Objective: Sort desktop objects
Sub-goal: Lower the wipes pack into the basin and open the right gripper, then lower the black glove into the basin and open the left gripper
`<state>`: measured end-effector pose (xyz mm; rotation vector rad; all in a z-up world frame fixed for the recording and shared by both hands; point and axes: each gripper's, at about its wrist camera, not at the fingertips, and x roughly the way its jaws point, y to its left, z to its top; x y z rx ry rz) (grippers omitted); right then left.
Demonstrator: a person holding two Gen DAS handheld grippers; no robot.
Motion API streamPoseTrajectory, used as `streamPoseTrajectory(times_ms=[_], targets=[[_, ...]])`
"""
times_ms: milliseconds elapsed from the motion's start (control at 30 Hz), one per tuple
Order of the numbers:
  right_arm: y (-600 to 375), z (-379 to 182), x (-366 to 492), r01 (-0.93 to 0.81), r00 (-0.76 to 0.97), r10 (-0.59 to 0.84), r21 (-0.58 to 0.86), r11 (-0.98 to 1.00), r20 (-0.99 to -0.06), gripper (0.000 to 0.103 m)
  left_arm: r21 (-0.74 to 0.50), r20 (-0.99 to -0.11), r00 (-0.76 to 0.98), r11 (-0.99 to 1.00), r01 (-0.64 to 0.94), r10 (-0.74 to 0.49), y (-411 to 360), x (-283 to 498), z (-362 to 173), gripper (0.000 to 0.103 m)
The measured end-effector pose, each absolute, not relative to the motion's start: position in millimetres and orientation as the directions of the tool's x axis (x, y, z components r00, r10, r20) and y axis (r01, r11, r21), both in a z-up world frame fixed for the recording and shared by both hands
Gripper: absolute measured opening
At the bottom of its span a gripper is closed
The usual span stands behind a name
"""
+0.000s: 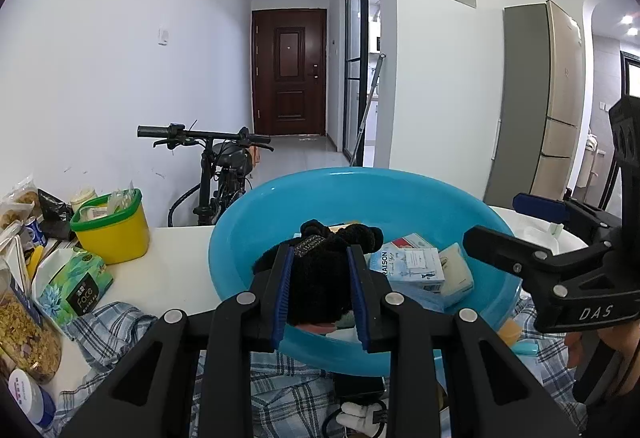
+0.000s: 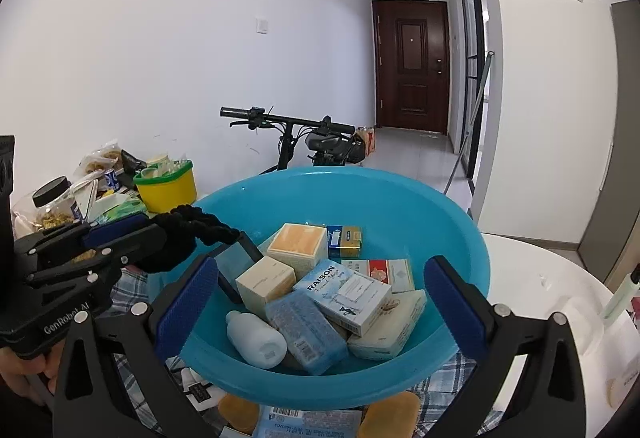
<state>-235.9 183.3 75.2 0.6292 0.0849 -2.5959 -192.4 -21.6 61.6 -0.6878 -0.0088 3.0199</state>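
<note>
Table (image 1: 176, 262), white, stood in a hallway room with a bicycle (image 1: 224, 161) behind the blue basin (image 2: 400, 205). Left gripper (image 1: 320, 290) was clenched on a black knit item (image 1: 320, 278) over the basin's near-left rim; its long axis could not be told. Right gripper (image 2: 320, 306) was spread wide. Box (image 2: 344, 292) inside the basin read "RAISON".
</note>
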Motion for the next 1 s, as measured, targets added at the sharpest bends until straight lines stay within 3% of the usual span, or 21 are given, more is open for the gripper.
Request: streamPoseTrajectory(times_ms=[1000], targets=[[180.1, 64.7, -243.7, 0.458, -0.743, -0.453, 0.118, -0.881, -0.493, 0.103, -0.017, -0.450, -0.892, -1.000, -0.025, 0.030, -25.9, -195.8, 57.1, 0.030]])
